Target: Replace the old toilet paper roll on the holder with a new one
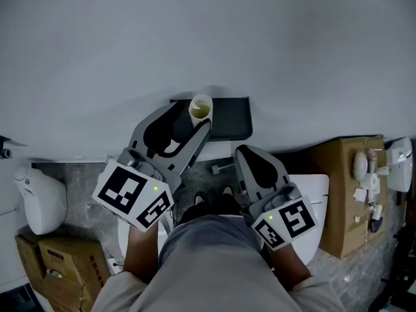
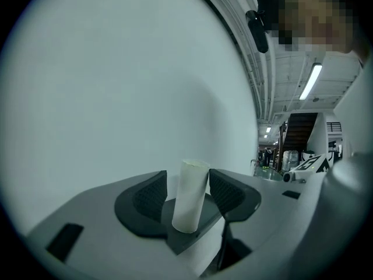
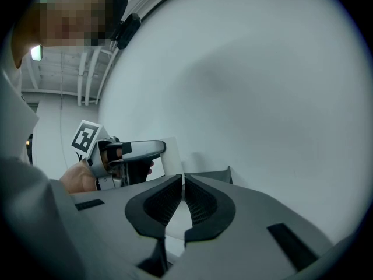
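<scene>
Grips spent tube (image 1: 201,108) in left gripper (image 2: 187,188) jaws beside holder (image 1: 231,117), likely clearing it for a refill; holds right gripper (image 3: 183,194) jaws clenched, empty.

Left gripper (image 1: 192,118) clamped, right gripper (image 3: 183,186) — jaws together

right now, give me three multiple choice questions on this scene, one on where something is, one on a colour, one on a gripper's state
1. Where is the bare cardboard tube?
A on the floor
B in the left gripper
C on a chair

2. What colour is the holder?
A black
B red
C yellow

3. How is the right gripper?
A wide open
B shut on a new roll
C shut and empty

Answers: B, the left gripper view shows the tube clamped between its jaws; A, it shows black in the head view; C, its jaws meet with nothing between them.
</scene>
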The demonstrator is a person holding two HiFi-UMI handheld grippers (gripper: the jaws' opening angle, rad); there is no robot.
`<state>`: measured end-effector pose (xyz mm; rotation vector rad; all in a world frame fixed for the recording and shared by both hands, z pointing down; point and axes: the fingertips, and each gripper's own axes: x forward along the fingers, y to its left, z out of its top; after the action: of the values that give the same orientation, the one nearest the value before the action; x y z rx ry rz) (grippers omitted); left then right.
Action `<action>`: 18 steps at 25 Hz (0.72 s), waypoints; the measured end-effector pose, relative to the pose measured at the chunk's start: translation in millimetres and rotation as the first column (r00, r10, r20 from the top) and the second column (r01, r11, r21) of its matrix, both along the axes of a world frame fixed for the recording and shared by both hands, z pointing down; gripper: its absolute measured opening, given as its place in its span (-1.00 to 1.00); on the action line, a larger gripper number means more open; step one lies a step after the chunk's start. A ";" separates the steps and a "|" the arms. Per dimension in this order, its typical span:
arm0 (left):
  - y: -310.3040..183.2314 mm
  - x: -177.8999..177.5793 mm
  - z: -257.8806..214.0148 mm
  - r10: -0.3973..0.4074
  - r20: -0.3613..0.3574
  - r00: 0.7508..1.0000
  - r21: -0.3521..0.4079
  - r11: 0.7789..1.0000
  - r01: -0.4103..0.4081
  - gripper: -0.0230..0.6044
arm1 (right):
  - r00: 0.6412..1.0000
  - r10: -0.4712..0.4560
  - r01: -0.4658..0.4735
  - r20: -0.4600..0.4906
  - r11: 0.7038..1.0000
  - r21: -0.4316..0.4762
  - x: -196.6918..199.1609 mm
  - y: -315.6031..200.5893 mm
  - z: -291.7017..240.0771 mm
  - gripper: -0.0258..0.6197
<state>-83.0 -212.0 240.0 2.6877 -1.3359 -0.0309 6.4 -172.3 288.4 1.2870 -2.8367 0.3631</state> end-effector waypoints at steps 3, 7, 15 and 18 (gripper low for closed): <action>2.8 1.1 -0.1 0.015 0.018 1.000 0.015 1.000 -0.015 -0.23 | 1.000 0.012 -0.012 -0.002 1.000 0.006 -1.7 -0.9 -2.0 -0.82; 9.2 5.0 1.3 0.038 0.021 0.999 0.023 0.999 -0.039 -0.18 | 1.000 0.024 -0.024 -0.003 1.000 0.011 -2.0 2.0 -3.0 -0.82; 27.5 -0.3 4.0 0.032 -0.001 0.999 0.029 0.999 -0.032 -0.18 | 0.999 0.039 -0.038 -0.031 0.998 0.042 -4.7 7.9 -7.3 -0.83; 37.6 -5.5 7.3 -0.012 0.052 0.999 0.055 0.998 0.009 -0.18 | 0.998 0.040 -0.036 -0.055 0.998 0.059 -8.6 12.1 -8.7 -0.83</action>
<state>-88.5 -174.4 247.4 2.7452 -1.3841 0.0014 -2.1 -160.2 279.7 1.3405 -2.7996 0.2430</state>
